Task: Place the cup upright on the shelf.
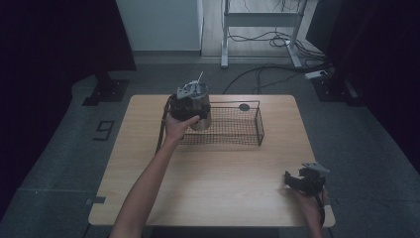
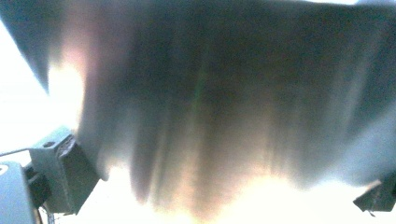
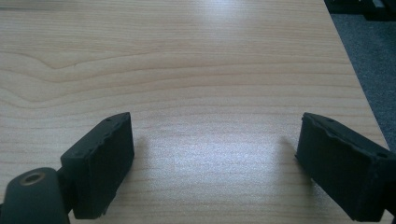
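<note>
My left gripper (image 1: pixel 195 105) holds a shiny metal cup (image 1: pixel 202 120) over the left end of a black wire basket (image 1: pixel 249 133). In the left gripper view the cup's blurred metal wall (image 2: pixel 210 107) spans the gap from one pad (image 2: pixel 65 172) to the other, so the jaws stand wide and shut on it. A thin rod sticks up from the top of the cup. My right gripper (image 1: pixel 302 181) rests near the table's front right corner. In the right gripper view (image 3: pixel 215 163) its jaws are open over bare wood, with nothing between them.
The wooden table (image 1: pixel 223 173) carries the basket at its far middle. A small dark round thing (image 1: pixel 243 106) sits at the basket's far side. Beyond the table are grey carpet, cables and a metal frame (image 1: pixel 260 20). The table's right edge lies close to my right gripper.
</note>
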`<act>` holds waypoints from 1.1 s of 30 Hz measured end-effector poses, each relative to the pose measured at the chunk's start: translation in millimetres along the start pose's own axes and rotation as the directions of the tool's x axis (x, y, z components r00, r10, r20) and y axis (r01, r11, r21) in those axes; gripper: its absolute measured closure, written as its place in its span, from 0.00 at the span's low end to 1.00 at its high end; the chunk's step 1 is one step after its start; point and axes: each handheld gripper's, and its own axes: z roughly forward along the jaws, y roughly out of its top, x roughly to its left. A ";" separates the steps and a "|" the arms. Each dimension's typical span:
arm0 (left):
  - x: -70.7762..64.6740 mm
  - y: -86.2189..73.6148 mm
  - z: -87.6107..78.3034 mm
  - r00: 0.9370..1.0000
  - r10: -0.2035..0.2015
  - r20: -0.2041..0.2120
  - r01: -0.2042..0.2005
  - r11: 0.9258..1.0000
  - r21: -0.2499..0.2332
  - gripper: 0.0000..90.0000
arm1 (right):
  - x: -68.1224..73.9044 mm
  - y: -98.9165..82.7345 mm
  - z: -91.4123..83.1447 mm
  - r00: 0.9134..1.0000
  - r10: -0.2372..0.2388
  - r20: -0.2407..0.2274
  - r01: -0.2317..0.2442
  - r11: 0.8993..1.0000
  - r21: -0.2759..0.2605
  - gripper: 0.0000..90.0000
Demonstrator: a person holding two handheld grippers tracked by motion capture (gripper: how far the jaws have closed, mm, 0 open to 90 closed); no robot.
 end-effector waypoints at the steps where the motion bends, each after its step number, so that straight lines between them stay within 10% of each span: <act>1: 0.5 -0.8 1.9 1.000 -0.003 -0.003 0.003 1.000 0.002 0.04 | 0.0 0.0 0.0 1.000 0.000 0.000 0.000 1.000 0.000 0.12; 33: 11.8 -36.1 42.2 0.996 -0.061 -0.061 0.066 0.994 0.086 0.04 | -0.1 -0.1 -0.1 1.000 0.004 0.004 -0.004 1.000 -0.001 0.13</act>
